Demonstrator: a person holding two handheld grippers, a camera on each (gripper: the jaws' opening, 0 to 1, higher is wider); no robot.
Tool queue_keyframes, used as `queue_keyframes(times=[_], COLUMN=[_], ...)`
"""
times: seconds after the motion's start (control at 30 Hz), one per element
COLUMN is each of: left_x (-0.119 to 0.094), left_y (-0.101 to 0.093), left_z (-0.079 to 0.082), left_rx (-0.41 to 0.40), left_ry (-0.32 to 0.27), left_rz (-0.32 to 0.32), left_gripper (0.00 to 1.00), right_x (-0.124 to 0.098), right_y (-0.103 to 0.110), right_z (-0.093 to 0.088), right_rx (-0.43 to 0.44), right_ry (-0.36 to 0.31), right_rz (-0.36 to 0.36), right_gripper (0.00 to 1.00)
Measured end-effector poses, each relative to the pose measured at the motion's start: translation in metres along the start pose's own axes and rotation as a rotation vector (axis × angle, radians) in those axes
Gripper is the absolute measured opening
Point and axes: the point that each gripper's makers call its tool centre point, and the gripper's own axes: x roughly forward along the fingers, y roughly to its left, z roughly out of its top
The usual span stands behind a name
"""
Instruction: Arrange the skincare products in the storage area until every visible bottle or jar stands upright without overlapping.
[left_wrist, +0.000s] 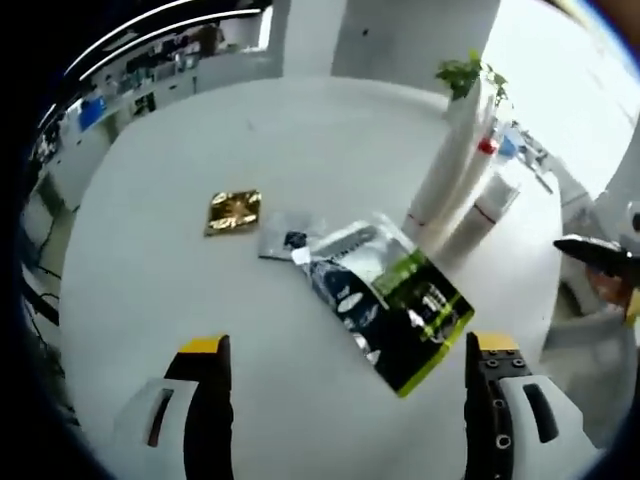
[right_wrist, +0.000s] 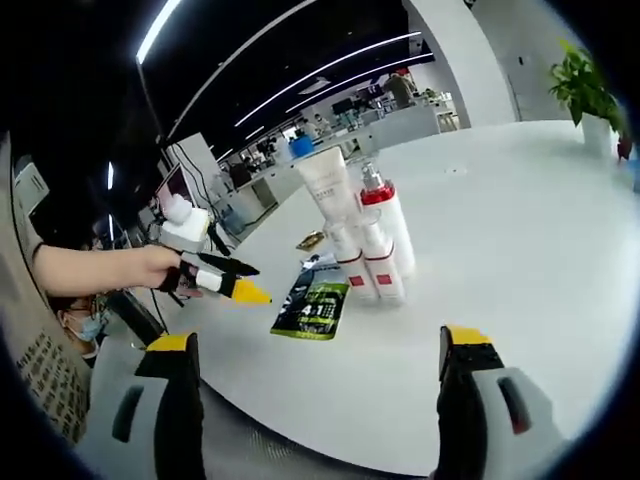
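Several white skincare bottles stand upright in a tight cluster on the white round table (right_wrist: 520, 200): a tall tube (right_wrist: 328, 178), a red-capped bottle (right_wrist: 386, 212) and two small red-banded bottles (right_wrist: 351, 262) in front. In the left gripper view the tall tube (left_wrist: 452, 165) and a red-banded bottle (left_wrist: 488, 208) rise at the upper right. A black-and-green pouch (left_wrist: 392, 302) lies flat beside them, with a grey sachet (left_wrist: 282, 238) and a gold sachet (left_wrist: 233, 211) further out. My left gripper (left_wrist: 345, 345) hangs open over the table just short of the pouch. My right gripper (right_wrist: 316, 340) is open and holds nothing, short of the pouch (right_wrist: 312, 306).
A hand holds the left gripper (right_wrist: 248, 280) over the table edge at the left of the right gripper view. The right gripper (left_wrist: 598, 258) enters the left gripper view at the right edge. A potted plant (right_wrist: 585, 85) stands at the far side. Office desks lie beyond the table.
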Motion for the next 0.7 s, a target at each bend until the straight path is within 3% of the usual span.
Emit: queue_keyframes(times=[0.17,0.7], left_x=[0.017,0.054], left_y=[0.012,0.034], left_z=[0.015,0.053], left_rx=[-0.086,-0.034], left_ry=[-0.025,-0.045], left_rz=[0.020,0.087], left_gripper=[0.91,0.79], right_x=[0.000,-0.001], right_y=[-0.004,-0.012], right_z=[0.000,0.001], right_rx=[0.020,0.061], right_ry=[-0.004,-0.015], right_rz=[-0.011,-0.042], right_gripper=[1.00,1.00])
